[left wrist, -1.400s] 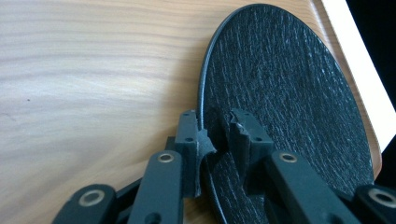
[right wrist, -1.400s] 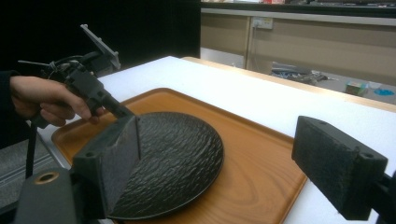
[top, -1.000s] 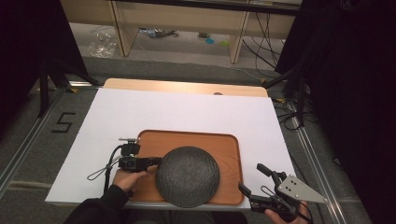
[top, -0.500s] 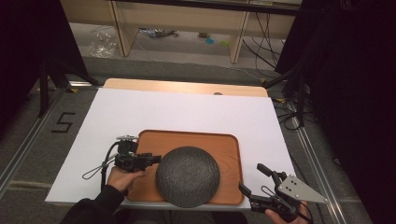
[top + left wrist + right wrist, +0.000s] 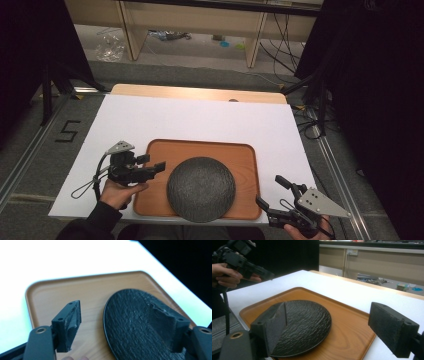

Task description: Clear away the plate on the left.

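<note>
We see a round dark plate (image 5: pixel 201 188) lying flat in a brown wooden tray (image 5: pixel 200 148) on the white desk (image 5: pixel 200 120). The plate sits toward the near side of the tray, and its near edge seems to lie over the tray's near rim. Our left tongs (image 5: pixel 155 166) hang just above the tray's left part, beside the plate and not touching it. Their jaws have just been opening and now stand spread, with nothing between them. Our right tongs (image 5: pixel 270 192) wait off the tray's near right corner, spread too and holding nothing. What could go wrong? If we push the plate from the left, it could slide toward us over the rim and tip off the desk edge. If we grab just the thin edge, the bumpy plate could slip out and bang down. The plate is round, so it has no long side and points no way across the desk. It only faces up, lying level.
</note>
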Motion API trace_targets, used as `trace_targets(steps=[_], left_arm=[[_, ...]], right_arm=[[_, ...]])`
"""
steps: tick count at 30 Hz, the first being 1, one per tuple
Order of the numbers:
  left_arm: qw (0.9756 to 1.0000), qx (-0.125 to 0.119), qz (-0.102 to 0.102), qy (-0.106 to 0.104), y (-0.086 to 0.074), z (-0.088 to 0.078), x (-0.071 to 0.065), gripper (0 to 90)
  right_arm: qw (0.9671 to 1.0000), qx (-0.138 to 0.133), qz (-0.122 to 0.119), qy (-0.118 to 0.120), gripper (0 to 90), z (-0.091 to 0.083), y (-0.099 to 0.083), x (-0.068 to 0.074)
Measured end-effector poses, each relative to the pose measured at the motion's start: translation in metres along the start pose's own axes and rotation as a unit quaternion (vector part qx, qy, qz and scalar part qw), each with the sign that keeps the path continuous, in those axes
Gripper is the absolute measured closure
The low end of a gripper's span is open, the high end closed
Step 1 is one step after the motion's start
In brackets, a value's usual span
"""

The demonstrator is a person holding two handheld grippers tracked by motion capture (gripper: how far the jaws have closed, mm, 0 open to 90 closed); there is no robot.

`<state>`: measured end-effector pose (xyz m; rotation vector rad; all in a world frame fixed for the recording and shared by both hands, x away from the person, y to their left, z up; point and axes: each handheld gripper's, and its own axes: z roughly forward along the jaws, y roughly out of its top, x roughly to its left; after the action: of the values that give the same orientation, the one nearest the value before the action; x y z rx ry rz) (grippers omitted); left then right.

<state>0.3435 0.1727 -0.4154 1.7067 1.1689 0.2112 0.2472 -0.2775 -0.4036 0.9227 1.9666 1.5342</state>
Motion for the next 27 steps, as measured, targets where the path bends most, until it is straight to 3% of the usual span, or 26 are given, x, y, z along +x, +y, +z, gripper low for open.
trace_targets(steps=[1, 6, 7, 15, 24, 27], left_arm=[[0.9999, -0.011, 0.010, 0.001, 0.000, -0.006, -0.003, 25.7], [0.9993, -0.031, 0.016, -0.010, -0.003, -0.017, -0.005, 24.4], [0.9989, -0.037, 0.027, -0.010, -0.004, -0.022, -0.007, 24.0], [0.9966, -0.053, 0.056, -0.031, -0.011, -0.037, -0.014, 21.1], [0.9928, -0.075, 0.086, -0.035, -0.017, -0.051, -0.018, 20.3], [0.9928, -0.072, 0.089, -0.034, -0.019, -0.055, -0.019, 19.7]], right_arm=[[1.0000, -0.001, 0.000, 0.000, 16.4, 0.000, 0.000, 0.000], [1.0000, 0.000, 0.000, 0.000, 16.4, 0.000, 0.000, 0.000], [1.0000, -0.001, 0.002, 0.003, 16.4, 0.001, 0.000, 0.000], [1.0000, -0.005, -0.008, -0.001, 16.3, 0.001, 0.000, 0.000], [0.9999, -0.008, -0.008, 0.001, 16.1, 0.001, 0.000, 0.000], [1.0000, -0.006, -0.007, 0.000, 16.1, 0.001, 0.000, 0.000]])
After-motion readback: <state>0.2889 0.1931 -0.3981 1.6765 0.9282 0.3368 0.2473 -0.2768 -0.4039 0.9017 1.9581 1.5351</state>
